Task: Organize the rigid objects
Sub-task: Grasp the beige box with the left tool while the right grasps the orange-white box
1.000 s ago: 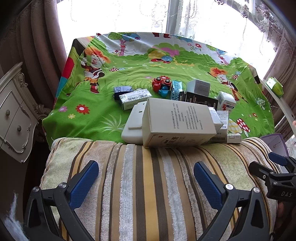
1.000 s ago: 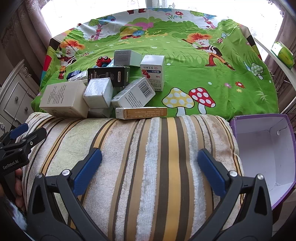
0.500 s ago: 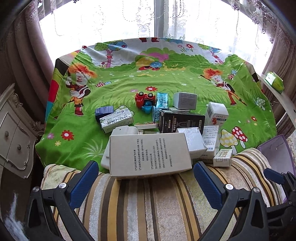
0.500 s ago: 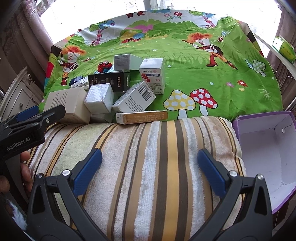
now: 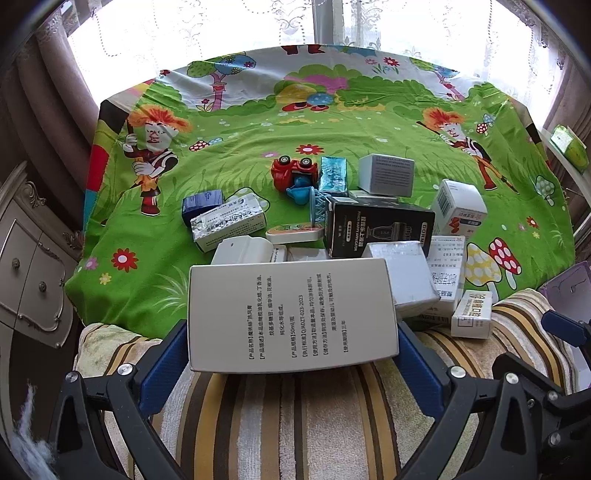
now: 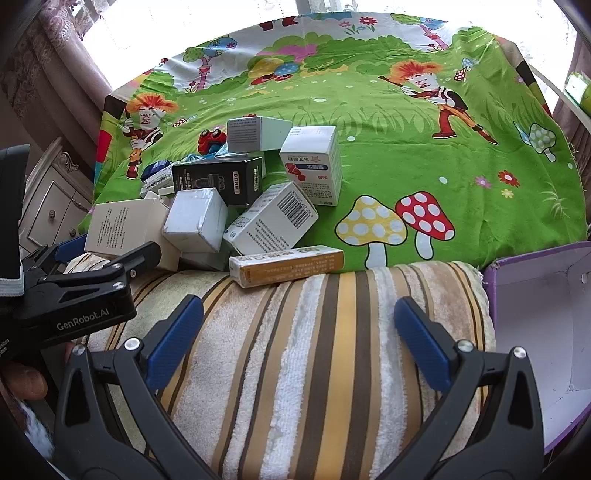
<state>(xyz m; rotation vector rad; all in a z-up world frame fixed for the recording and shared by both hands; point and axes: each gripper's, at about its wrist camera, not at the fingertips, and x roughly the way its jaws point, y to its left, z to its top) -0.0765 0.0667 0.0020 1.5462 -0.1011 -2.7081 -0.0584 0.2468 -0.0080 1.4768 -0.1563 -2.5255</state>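
"GenRobot.AI" in white on the left gripper (image 6: 107,254), "DORMI" on the end of the black box (image 6: 218,179), a barcode on the tilted white box (image 6: 271,221), Chinese print with "50ml" on the large beige box (image 5: 291,317)

Daylight floods through the sheer curtains (image 5: 332,33) beyond the far edge of the cartoon bedspread (image 5: 258,122), blown out to white glare; colours read bright and sharp, while fisheye bending and dark vignetting crowd every corner

A home bedroom: cartoon bedsheet (image 5: 258,147), lace curtains (image 5: 332,22), ornate dresser (image 5: 26,266).
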